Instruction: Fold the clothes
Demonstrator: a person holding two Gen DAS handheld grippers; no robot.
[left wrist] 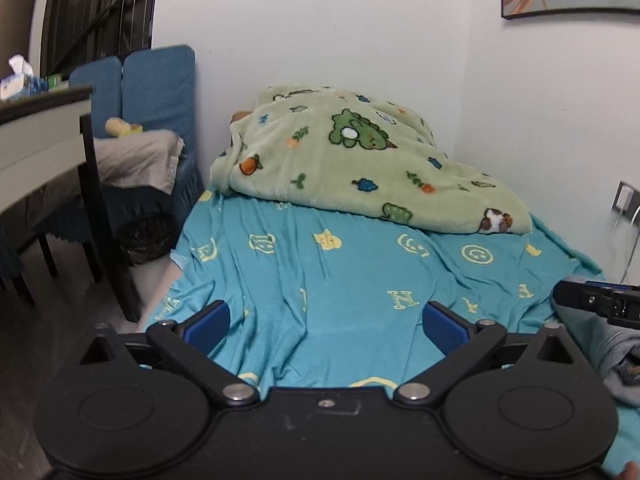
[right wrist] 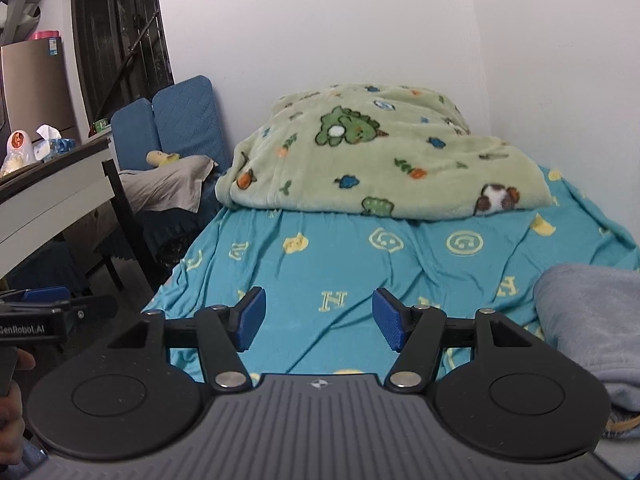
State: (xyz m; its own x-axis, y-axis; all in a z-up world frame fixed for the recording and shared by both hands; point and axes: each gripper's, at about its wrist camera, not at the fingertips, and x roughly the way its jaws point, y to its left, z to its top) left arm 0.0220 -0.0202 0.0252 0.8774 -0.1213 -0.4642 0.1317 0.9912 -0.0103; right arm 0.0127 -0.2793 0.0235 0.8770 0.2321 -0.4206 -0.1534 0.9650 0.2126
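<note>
Both hand-held grippers, left (left wrist: 326, 326) and right (right wrist: 318, 318), hover level, spread, over bedsheet (left wrist: 340, 280)

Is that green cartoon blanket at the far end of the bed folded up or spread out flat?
Bunched up, not spread: the green blanket sits as a thick heap near the wall, leaving most of the blue sheet uncovered.

1. Bed sheet (left wrist: 340, 280): turquoise, pale yellow letters and smiley faces.
2. Blanket (left wrist: 360, 160): light green fleece, dark green dinosaurs, orange carrots, blue blobs, a brown-and-white animal.
3. Garment (right wrist: 584, 320): plain grey-blue.
4. Left gripper (left wrist: 328, 328): black frame, blue pads.
5. Right gripper (right wrist: 319, 318): black frame, blue ribbed pads, grey ridged body.
6. Chair covers (left wrist: 160, 80): dark blue, quilted.
7. Wall (left wrist: 320, 20): white.
</note>
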